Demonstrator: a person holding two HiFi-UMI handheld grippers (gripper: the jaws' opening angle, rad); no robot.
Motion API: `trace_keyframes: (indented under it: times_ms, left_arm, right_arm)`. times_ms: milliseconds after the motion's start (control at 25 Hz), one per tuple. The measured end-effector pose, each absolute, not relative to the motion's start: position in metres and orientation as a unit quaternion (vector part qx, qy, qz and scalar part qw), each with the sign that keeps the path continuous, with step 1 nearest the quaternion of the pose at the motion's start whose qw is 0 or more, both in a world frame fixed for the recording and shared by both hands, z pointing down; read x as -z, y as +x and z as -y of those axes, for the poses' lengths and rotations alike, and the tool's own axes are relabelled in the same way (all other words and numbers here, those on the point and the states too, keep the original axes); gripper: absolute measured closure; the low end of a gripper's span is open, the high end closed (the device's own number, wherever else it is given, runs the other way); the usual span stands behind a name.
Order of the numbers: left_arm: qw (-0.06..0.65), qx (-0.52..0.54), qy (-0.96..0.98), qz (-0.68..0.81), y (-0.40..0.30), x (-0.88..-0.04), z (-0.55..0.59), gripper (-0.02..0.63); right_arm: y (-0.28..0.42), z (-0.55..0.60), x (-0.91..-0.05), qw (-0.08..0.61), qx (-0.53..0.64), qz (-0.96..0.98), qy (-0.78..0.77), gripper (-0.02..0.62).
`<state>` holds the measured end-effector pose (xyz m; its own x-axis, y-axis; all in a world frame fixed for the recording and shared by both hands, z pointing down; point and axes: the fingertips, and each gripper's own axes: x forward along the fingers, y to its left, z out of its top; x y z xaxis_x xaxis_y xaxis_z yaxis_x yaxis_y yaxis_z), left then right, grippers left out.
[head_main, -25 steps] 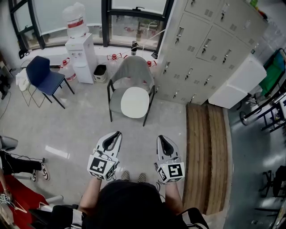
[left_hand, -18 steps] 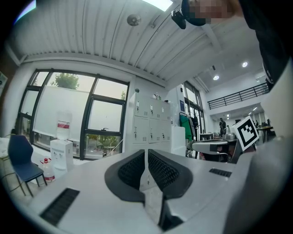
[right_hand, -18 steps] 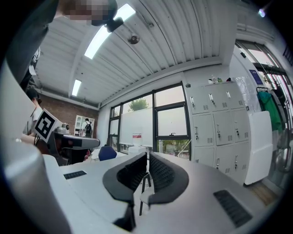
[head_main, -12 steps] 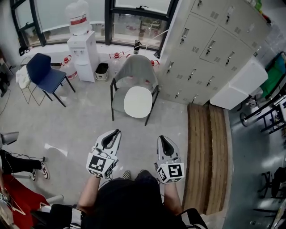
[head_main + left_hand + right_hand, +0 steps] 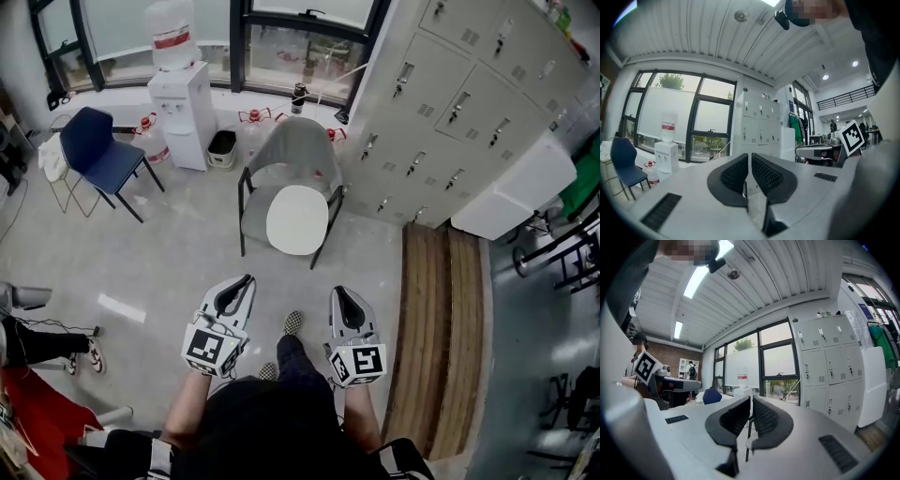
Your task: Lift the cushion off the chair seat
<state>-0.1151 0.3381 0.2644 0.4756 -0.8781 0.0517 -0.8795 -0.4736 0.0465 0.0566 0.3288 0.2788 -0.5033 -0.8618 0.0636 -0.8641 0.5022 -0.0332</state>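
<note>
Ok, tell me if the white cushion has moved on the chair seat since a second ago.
No. The white cushion lies on the same spot of the grey chair seat, between its black armrests; only the view itself has shifted.

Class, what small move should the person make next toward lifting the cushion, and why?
Probably step closer to the grey chair: the white cushion lies on its seat, well ahead of the left gripper and right gripper, both shut and empty.
</note>
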Motion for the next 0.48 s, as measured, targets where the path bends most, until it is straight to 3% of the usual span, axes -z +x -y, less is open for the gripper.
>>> trace_keyframes:
  times_ms: [480]
  left_arm:
    - [0.03, -0.002, 0.856, 0.517, -0.095, -0.256, -0.209, 0.569]
  right_arm:
    - [0.075, -0.207, -0.287, 0.013, -0.045, 0.869, 0.492, 0.557]
